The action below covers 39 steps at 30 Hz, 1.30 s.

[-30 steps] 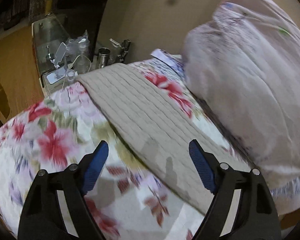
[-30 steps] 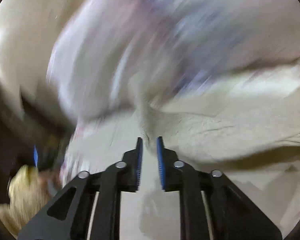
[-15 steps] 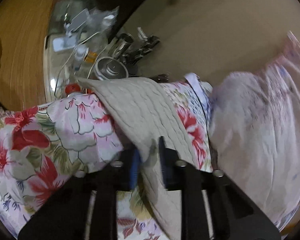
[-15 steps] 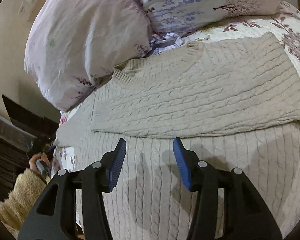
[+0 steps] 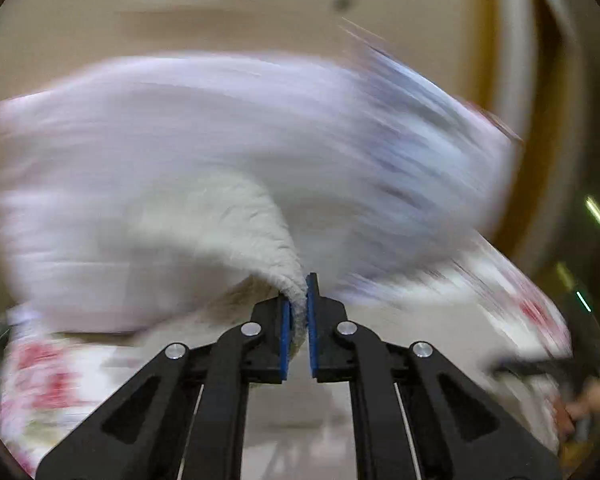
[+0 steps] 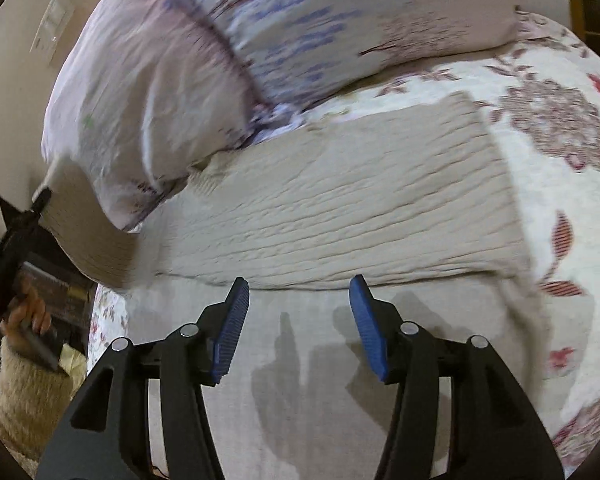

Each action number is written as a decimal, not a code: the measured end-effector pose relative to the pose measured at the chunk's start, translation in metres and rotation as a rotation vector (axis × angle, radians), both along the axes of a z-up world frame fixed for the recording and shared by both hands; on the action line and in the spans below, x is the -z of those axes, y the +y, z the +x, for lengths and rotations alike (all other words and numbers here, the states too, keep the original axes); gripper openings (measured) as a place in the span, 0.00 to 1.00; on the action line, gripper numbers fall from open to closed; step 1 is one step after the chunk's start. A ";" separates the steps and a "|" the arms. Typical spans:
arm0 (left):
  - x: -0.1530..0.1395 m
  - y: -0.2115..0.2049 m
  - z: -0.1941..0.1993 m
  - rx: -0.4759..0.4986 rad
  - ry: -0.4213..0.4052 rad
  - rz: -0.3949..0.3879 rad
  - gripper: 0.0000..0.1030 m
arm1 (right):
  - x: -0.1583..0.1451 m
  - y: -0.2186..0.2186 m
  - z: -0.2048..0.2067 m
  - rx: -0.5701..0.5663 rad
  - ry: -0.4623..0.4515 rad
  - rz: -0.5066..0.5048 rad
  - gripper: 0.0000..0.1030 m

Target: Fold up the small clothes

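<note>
A beige cable-knit sweater (image 6: 340,208) lies on the floral bedspread (image 6: 560,128), with one part folded across its body. My right gripper (image 6: 298,308) is open and empty just above the sweater's lower half. My left gripper (image 5: 298,308) is shut on a fold of the sweater (image 5: 260,224) and holds it lifted; that view is heavily motion-blurred. The left gripper also shows in the right wrist view (image 6: 16,236) at the far left, held in a hand.
A large pale floral pillow (image 6: 220,52) leans against the beige wall behind the sweater. It fills the left wrist view (image 5: 180,140) as a blur. The bed edge and a dark bedside area are at the left (image 6: 60,288).
My left gripper, which closed on the sweater's edge half a second ago, has lifted it and is swinging fast. My right gripper opened and stays low over the sweater.
</note>
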<state>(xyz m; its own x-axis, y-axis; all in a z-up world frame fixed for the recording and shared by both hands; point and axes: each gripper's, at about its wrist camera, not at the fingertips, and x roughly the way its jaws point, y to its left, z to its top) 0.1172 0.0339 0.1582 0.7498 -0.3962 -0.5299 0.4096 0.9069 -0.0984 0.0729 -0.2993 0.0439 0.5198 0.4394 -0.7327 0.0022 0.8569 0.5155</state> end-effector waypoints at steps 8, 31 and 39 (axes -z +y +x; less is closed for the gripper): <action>0.079 -0.033 -0.043 -0.049 0.261 0.112 0.48 | -0.001 -0.073 -0.019 0.072 0.049 -0.040 0.54; 0.146 0.092 -0.164 -0.200 0.732 -0.371 0.06 | 0.065 -0.078 -0.121 -0.183 0.385 0.540 0.08; 0.069 0.093 0.021 -0.251 0.356 -0.463 0.17 | -0.011 -0.102 0.029 0.036 0.007 0.583 0.12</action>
<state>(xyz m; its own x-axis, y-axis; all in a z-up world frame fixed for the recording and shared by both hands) 0.1383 0.1274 0.0892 0.6593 -0.4794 -0.5792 0.0603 0.8016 -0.5948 0.1020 -0.4018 0.0548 0.5382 0.7531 -0.3785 0.0312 0.4310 0.9018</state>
